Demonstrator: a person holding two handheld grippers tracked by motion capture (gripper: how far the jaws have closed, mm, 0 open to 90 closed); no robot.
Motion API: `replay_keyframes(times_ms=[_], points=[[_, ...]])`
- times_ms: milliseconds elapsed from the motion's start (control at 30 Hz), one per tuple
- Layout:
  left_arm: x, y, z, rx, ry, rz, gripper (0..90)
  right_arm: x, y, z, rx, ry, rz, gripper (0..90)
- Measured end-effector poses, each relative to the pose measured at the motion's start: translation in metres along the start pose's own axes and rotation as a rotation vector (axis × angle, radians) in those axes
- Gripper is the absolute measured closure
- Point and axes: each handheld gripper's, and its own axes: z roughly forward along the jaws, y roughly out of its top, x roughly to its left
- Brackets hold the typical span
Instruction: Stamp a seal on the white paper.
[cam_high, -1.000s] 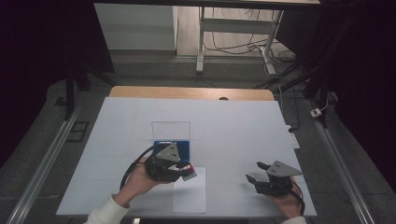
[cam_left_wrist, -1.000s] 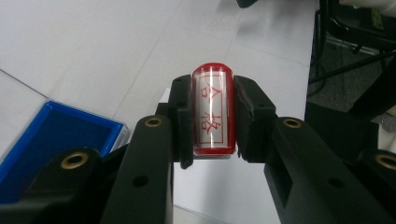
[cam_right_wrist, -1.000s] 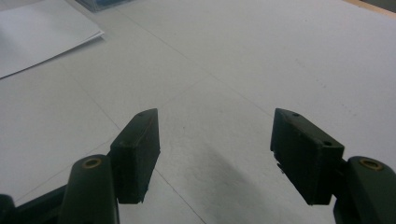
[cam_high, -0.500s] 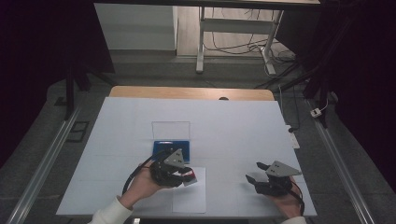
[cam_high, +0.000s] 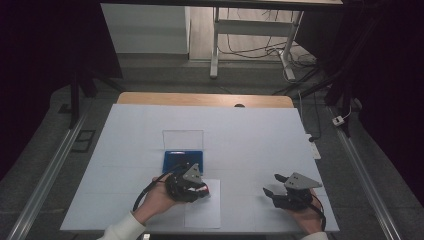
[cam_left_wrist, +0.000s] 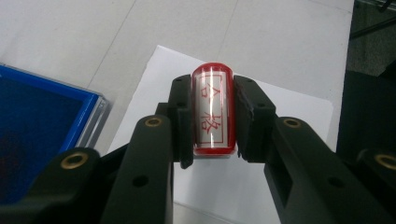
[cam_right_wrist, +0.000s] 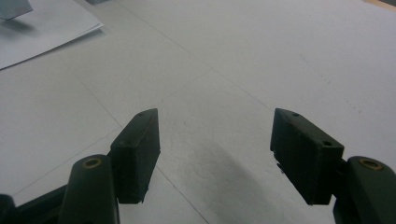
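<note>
A red stamp with red characters on its clear face sits clamped between the pads of my left gripper, just above a white sheet of paper. From above, the left gripper hovers over the top of that sheet, near the table's front edge. A blue ink pad with its clear lid standing open lies just behind it; its blue corner appears at the left. My right gripper rests low over the bare table with its jaws wide apart and nothing between them, at front right.
The white table top has a wooden strip along its far edge. A metal rail runs along the floor at the left and another at the right. Desk legs and cables lie beyond the table.
My left gripper has come toward the front edge and down with the stamp, away from the ink pad and over the paper. The right gripper has stayed put.
</note>
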Motion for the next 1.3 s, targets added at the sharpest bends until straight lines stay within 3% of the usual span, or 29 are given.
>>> replay_keyframes(times_ms=[433, 1300], points=[[0.0, -0.001, 0.007, 0.037, -0.005, 0.005, 70.3, 0.0, -0.001, 0.001, 0.007, -0.001, 0.0, 32.4], [-0.002, -0.001, 0.013, 0.062, 0.007, 0.014, 70.4, 0.001, -0.001, 0.001, 0.008, 0.004, -0.005, 32.5]])
